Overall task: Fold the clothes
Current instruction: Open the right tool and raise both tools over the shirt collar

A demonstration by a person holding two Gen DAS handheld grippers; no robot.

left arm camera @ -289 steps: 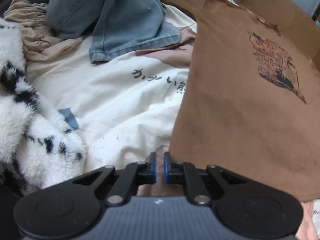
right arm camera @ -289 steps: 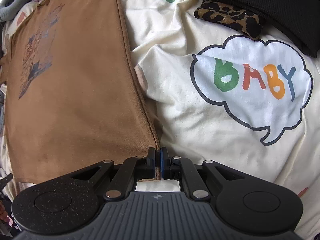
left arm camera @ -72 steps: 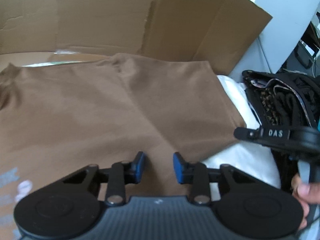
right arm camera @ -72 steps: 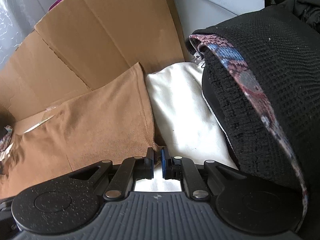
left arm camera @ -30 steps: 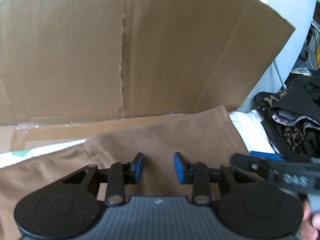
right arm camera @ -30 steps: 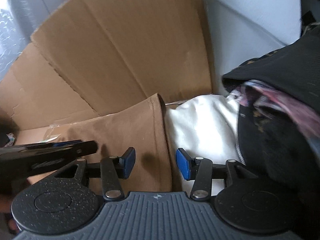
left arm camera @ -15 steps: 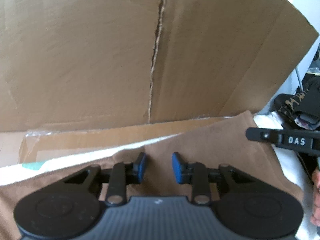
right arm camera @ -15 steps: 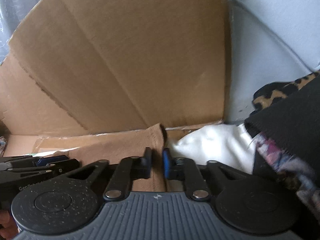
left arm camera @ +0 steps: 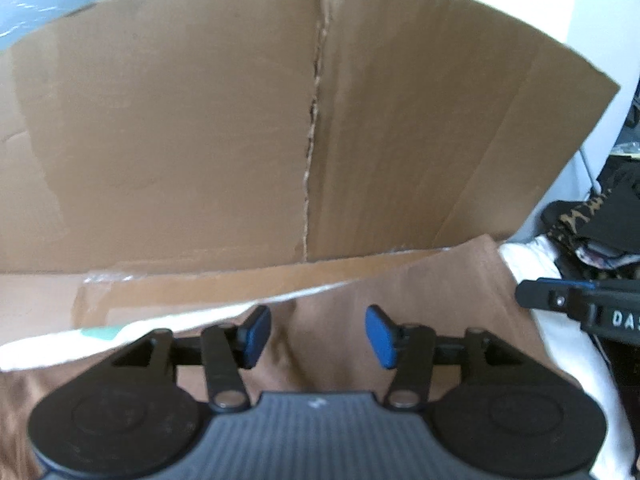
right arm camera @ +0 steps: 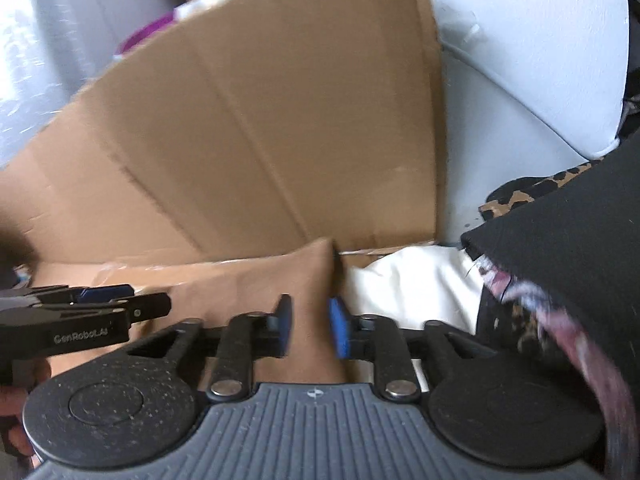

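Observation:
The brown T-shirt (left arm camera: 400, 300) lies folded on the bed with its far edge against a cardboard sheet. My left gripper (left arm camera: 318, 336) hovers over that far edge, jaws wide open and nothing between them. In the right wrist view the shirt's right corner (right arm camera: 304, 276) lies under my right gripper (right arm camera: 311, 327), whose blue pads (right arm camera: 340, 328) stand a small gap apart; brown cloth shows through the gap and looks ungripped. Each gripper appears in the other's view: the right one (left arm camera: 580, 312) at the right edge, the left one (right arm camera: 100, 308) at the left edge, held by a hand.
A tall cardboard sheet (left arm camera: 320, 140) stands upright right behind the shirt. White bedding (right arm camera: 408, 280) lies right of the shirt. A stack of black and leopard-print clothes (right arm camera: 568, 248) sits at the far right. A grey wall (right arm camera: 520, 60) is behind.
Both grippers let go of the shirt after carrying its lower half up toward the cardboard. Over the last half second both pairs of jaws widened, the left more than the right.

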